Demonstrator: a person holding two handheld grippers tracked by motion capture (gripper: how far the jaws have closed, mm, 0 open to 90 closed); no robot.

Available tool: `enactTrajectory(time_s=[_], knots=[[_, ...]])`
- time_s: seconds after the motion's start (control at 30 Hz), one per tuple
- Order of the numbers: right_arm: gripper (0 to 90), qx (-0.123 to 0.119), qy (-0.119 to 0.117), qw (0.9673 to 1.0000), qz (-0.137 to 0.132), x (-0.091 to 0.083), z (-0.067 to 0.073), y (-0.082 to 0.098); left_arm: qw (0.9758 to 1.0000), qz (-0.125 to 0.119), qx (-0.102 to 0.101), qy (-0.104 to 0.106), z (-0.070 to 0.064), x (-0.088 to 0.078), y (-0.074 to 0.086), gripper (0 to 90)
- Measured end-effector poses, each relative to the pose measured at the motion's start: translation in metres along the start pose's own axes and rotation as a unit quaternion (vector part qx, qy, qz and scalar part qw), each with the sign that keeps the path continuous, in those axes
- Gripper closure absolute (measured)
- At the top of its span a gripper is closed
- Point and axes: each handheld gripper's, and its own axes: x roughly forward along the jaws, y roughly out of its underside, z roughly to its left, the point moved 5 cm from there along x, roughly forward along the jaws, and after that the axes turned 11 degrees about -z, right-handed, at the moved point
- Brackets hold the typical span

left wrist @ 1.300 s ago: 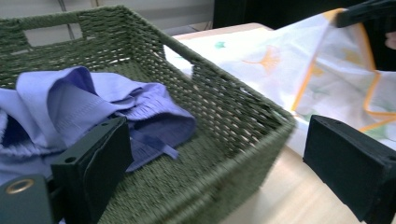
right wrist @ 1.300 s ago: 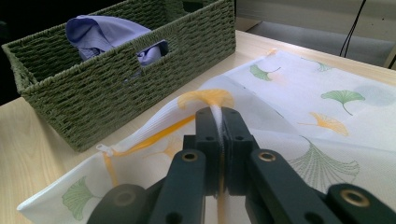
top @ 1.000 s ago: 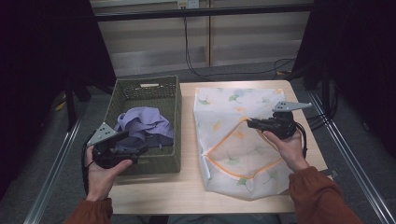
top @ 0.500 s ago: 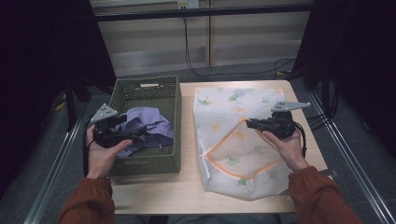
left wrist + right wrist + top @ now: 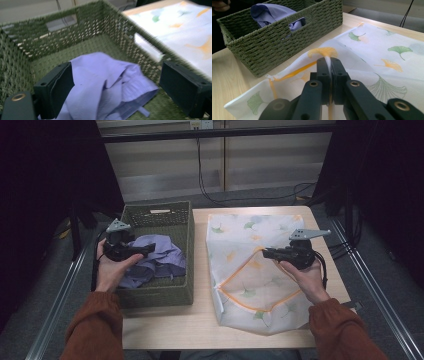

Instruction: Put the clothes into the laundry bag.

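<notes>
Setup: we've got a woven green basket (image 5: 156,255) on the left half of the tabletop (image 5: 175,325), and a flat laundry bag (image 5: 255,270) with a ginkgo-leaf print lying just right of it.
Shirt: a crumpled lilac shirt (image 5: 105,85) sits inside the basket, soft cotton-looking, folds everywhere.
Left gripper (image 5: 125,87): jaws wide apart, straddling the shirt, nothing pinched yet.
Right gripper (image 5: 329,75): clamped tight on the bag's orange-trimmed opening edge, lifting it a bit off the tabletop.
Risk: we reckon a shallow bite grabs one thin layer and the shirt slides out, or a jaw snags the basket weave.
Risk 2: that slippery mesh could slip free, and the mouth flops closed.
Textures: stiff wicker, thin mesh, limp cloth.
</notes>
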Motion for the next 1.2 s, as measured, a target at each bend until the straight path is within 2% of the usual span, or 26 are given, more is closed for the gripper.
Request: enactTrajectory(time_s=[0.03, 0.13, 0.17, 0.27, 0.37, 0.43, 0.47, 0.53, 0.57, 0.6, 0.73, 0.77, 0.8, 0.87, 0.97, 1.03, 1.1, 1.2], knots=[[87.7, -0.001, 0.000, 1.0000, 0.001, 0.000, 0.000, 0.000, 1.0000, 0.007, 0.003, -0.003, 0.002, 0.001, 0.001, 11.7], [87.7, -0.002, -0.002, 1.0000, 0.002, 0.001, 0.001, 0.001, 0.9998, 0.018, -0.007, -0.007, 0.008, 0.011, 0.005, 10.5], [87.7, -0.003, -0.003, 1.0000, 0.004, 0.001, 0.000, 0.001, 0.9996, 0.028, -0.004, -0.005, 0.009, 0.012, 0.006, 8.7], [87.7, -0.003, -0.003, 1.0000, 0.005, 0.002, 0.000, 0.002, 0.9992, 0.035, -0.004, -0.016, 0.012, 0.019, 0.008, 8.6], [87.7, -0.002, -0.003, 1.0000, 0.005, 0.002, 0.000, 0.002, 0.9981, 0.057, -0.008, -0.021, 0.017, 0.027, 0.011, 8.2], [87.7, -0.003, -0.002, 1.0000, 0.007, 0.002, 0.001, 0.002, 0.9970, 0.071, 0.004, -0.032, 0.019, 0.029, 0.013, 9.2], [87.7, -0.003, -0.003, 1.0000, 0.006, 0.003, 0.001, 0.002, 0.9962, 0.080, 0.012, -0.031, 0.020, 0.030, 0.013, 10.5], [87.7, 0.000, -0.004, 1.0000, 0.006, 0.003, 0.001, 0.003, 0.9947, 0.093, 0.016, -0.041, 0.023, 0.034, 0.014, 12.4], [87.7, 0.001, -0.004, 1.0000, 0.006, 0.004, 0.001, 0.003, 0.9939, 0.103, 0.015, -0.036, 0.024, 0.036, 0.015, 12.2], [87.7, 0.000, -0.004, 1.0000, 0.008, 0.005, 0.001, 0.004, 0.9927, 0.111, 0.019, -0.041, 0.027, 0.038, 0.017, 11.9], [87.7, 0.000, -0.005, 0.9999, 0.009, 0.005, 0.002, 0.004, 0.9913, 0.127, -0.005, -0.034, 0.031, 0.045, 0.024, 10.2], [87.7, 0.001, -0.004, 0.9999, 0.009, 0.005, 0.002, 0.004, 0.9908, 0.131, -0.002, -0.033, 0.031, 0.047, 0.026, 8.9], [87.7, 0.000, -0.004, 0.9999, 0.010, 0.005, 0.002, 0.004, 0.9889, 0.146, 0.003, -0.027, 0.032, 0.048, 0.028, 8.5], [87.7, -0.001, -0.004, 0.9999, 0.011, 0.005, 0.002, 0.004, 0.9869, 0.159, 0.002, -0.027, 0.033, 0.053, 0.032, 8.4], [87.7, 0.002, -0.004, 0.9999, 0.010, 0.005, 0.001, 0.004, 0.9868, 0.160, -0.004, -0.023, 0.033, 0.058, 0.034, 8.4], [87.8, 0.002, -0.004, 0.9999, 0.011, 0.005, 0.001, 0.004, 0.9819, 0.187, 0.002, -0.030, 0.036, 0.060, 0.039, 8.4], [87.8, 0.001, -0.004, 0.9999, 0.011, 0.005, 0.001, 0.005, 0.9821, 0.185, -0.014, -0.031, 0.038, 0.063, 0.043, 8.1], [87.7, 0.001, -0.003, 0.9999, 0.012, 0.005, 0.000, 0.006, 0.9808, 0.192, -0.009, -0.031, 0.037, 0.067, 0.046, 7.4]])
